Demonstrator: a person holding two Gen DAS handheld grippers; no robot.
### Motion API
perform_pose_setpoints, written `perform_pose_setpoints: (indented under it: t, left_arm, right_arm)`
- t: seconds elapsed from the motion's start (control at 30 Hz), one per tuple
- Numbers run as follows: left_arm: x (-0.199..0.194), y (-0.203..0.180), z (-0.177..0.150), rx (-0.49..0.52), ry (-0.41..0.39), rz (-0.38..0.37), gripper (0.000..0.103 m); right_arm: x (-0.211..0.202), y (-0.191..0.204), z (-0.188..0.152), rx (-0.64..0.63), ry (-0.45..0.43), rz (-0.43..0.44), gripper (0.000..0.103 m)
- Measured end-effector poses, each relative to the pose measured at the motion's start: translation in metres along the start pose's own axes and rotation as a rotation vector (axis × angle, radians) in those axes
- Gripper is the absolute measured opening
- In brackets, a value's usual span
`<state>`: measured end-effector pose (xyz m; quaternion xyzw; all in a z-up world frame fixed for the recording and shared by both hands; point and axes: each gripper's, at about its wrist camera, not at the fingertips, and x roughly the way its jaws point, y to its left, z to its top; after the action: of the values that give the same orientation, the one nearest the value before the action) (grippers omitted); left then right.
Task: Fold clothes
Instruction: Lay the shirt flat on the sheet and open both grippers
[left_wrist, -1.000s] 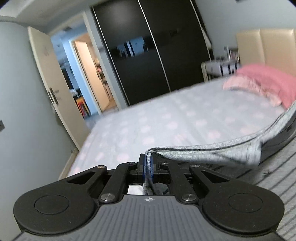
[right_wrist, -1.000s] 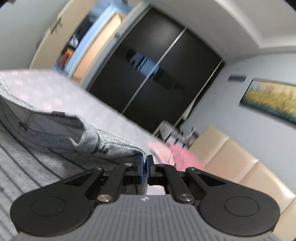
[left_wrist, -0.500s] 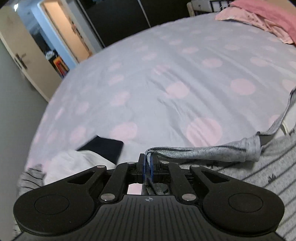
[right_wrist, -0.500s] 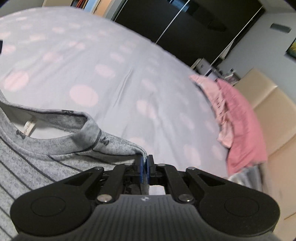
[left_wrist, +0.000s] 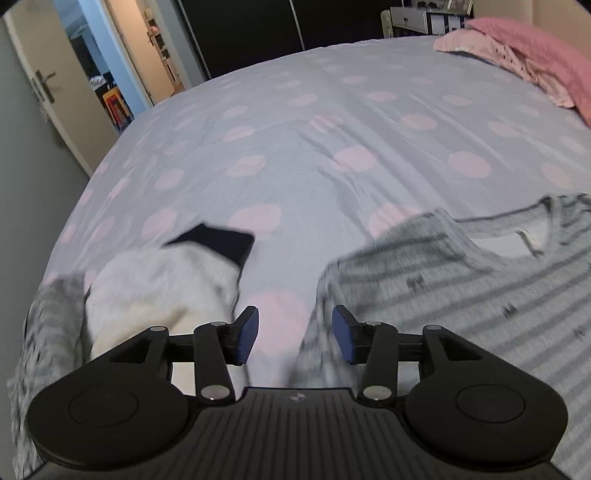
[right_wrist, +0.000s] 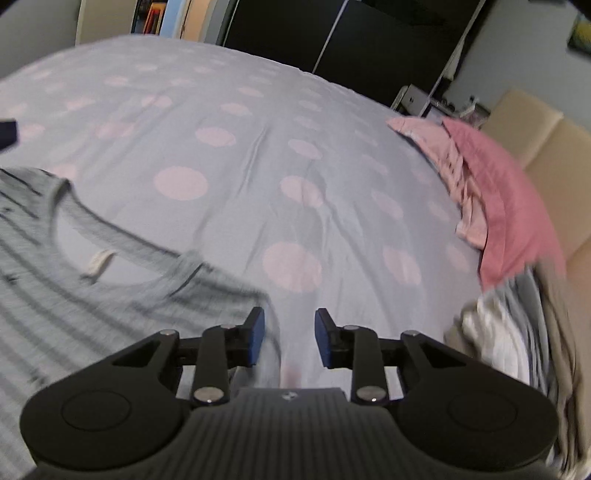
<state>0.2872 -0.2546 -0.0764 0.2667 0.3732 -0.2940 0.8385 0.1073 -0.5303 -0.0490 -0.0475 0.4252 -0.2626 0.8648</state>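
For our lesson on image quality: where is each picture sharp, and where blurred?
Left wrist view: the left tongs are crisp, the striped shirt and white garment smeared. Right wrist view: the right tongs sharp, the clothes pile streaked; both bend the bed outward.

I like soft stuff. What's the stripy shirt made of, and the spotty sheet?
The grey striped T-shirt looks like soft, matte knit jersey, probably cotton: heathered, limp, with a ribbed collar. The polka-dot bedsheet looks like smooth woven cotton, matte with fine creases. Neither fibre is certain.
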Motion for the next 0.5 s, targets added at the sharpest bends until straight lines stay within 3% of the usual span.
perform_pose_setpoints:
  t: [0.23,0.5]
  left_arm:
    - [-0.069,0.004,-0.069,-0.001,0.049,-0.048,0.044]
    - [-0.093,-0.003,-0.133,-0.062,0.102,-0.110,0.046]
  right_arm:
    - [-0.069,-0.021,-0.072,0.033,0.067,0.062,0.033]
    - [-0.113,-0.033,-0.172,0.099,0.222,0.122,0.036]
